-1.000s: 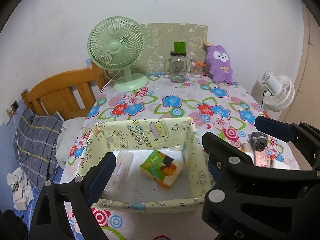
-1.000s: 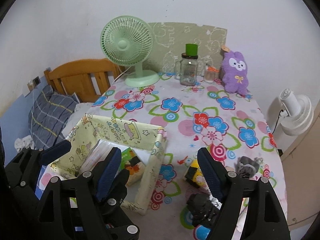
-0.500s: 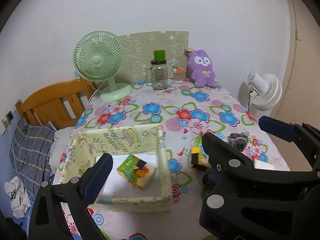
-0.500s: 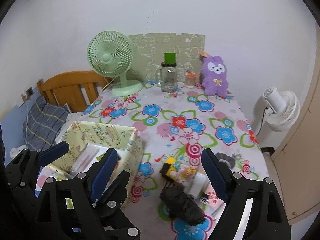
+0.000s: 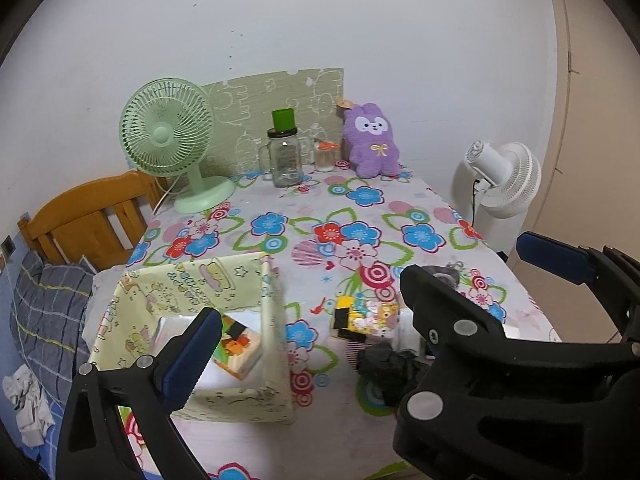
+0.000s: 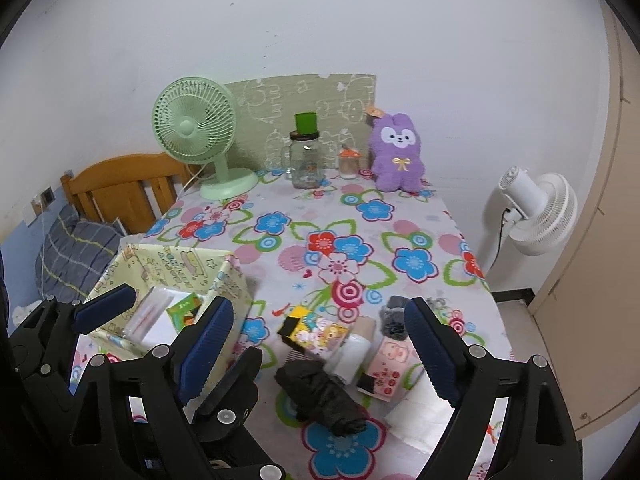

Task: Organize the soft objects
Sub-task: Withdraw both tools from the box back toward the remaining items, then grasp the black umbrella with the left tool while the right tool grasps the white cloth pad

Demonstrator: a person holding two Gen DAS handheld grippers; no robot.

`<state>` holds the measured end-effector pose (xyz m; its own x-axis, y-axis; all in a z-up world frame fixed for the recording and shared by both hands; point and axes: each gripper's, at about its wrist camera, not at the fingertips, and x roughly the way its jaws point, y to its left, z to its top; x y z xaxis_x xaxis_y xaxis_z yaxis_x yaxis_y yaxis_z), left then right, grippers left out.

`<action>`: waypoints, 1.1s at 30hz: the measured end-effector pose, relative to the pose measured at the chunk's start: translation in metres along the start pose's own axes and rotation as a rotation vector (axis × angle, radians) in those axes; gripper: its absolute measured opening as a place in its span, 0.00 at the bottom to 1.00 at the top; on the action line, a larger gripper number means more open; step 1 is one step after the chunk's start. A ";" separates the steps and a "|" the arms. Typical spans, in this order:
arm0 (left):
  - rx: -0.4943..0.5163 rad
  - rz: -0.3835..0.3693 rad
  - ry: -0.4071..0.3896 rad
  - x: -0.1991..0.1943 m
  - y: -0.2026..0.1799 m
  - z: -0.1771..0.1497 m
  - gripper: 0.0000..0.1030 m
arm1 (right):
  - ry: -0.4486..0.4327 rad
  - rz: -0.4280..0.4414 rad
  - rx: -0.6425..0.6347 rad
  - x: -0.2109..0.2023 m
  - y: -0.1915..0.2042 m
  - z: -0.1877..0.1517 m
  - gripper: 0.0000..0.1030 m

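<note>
The right claw [image 6: 320,344], its jaws having just been opening and holding nothing, hovered above the black bundle [image 6: 320,394], which lay on the table just ahead and below, long axis slanting across the gap, nearer than to the wide-open, empty left claw [image 5: 308,312].

Tissue pack [image 5: 236,348] inside box [image 5: 240,402]
</note>
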<state>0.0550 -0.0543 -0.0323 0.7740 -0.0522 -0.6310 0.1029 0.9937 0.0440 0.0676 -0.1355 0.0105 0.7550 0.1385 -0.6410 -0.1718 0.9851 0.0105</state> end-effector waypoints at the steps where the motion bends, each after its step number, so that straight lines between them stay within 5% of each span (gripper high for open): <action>1: 0.002 -0.003 -0.002 0.000 -0.003 0.000 1.00 | -0.002 -0.002 0.002 -0.001 -0.002 -0.001 0.88; 33: 0.042 -0.138 -0.003 0.041 -0.075 -0.041 1.00 | -0.078 -0.135 0.027 -0.004 -0.073 -0.062 0.95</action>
<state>0.0536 -0.1264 -0.0929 0.7524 -0.1886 -0.6312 0.2348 0.9720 -0.0105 0.0380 -0.2143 -0.0356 0.8169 0.0114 -0.5767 -0.0493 0.9975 -0.0501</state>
